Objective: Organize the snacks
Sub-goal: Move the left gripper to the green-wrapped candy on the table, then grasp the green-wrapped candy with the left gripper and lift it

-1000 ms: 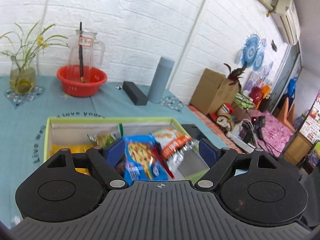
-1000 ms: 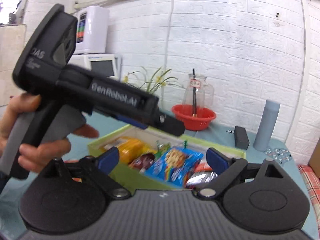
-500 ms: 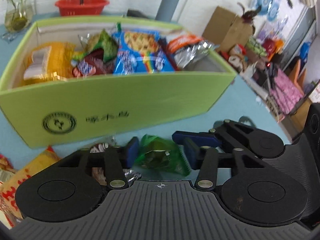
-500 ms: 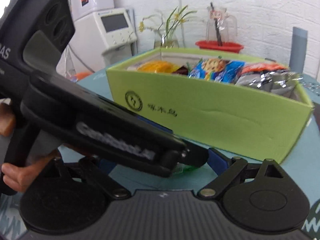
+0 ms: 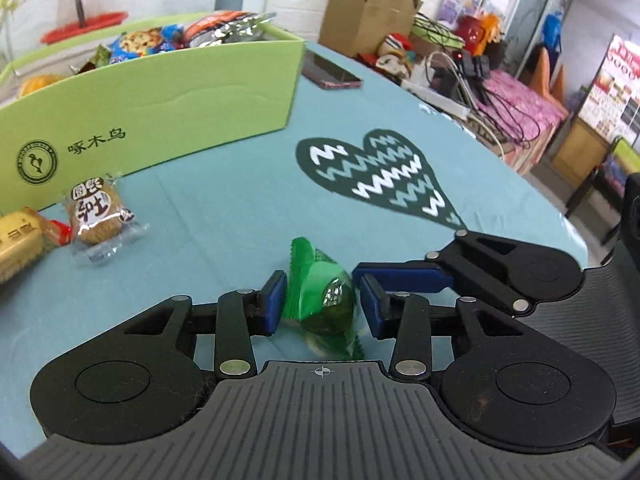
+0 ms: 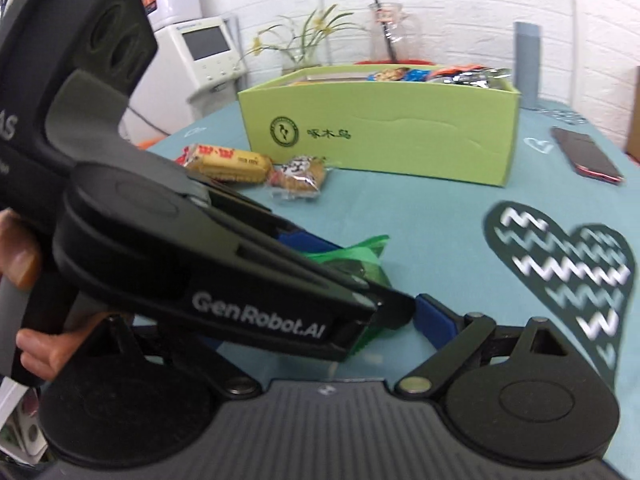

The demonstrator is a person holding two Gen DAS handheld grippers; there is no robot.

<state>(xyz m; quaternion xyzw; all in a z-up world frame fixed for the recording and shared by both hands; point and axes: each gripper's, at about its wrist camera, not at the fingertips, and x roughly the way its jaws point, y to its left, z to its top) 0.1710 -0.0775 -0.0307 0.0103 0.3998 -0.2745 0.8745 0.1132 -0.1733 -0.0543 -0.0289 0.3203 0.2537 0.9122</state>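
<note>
A small green snack packet (image 5: 320,300) lies on the teal tablecloth in front of the green snack box (image 5: 160,92). My left gripper (image 5: 320,304) is down at the cloth and shut on this packet, its blue pads on either side. In the right wrist view the left gripper (image 6: 352,272) crosses the picture, held by a hand (image 6: 20,256), with the green packet (image 6: 360,252) in its tips. My right gripper (image 6: 320,316) stands open just behind; only its right finger (image 6: 436,320) shows. That finger (image 5: 400,276) also lies beside the packet.
A round cookie packet (image 5: 96,212) and a yellow biscuit packet (image 5: 20,240) lie by the box's front wall. The box (image 6: 380,128) holds several snack bags. A phone (image 5: 330,74) lies to its right, and a dark heart print (image 5: 380,176) marks the cloth. Clutter stands beyond the table edge.
The left gripper dropped from above the box to the table in front of it and shut on the green packet. The right gripper came down low beside it, still open.
</note>
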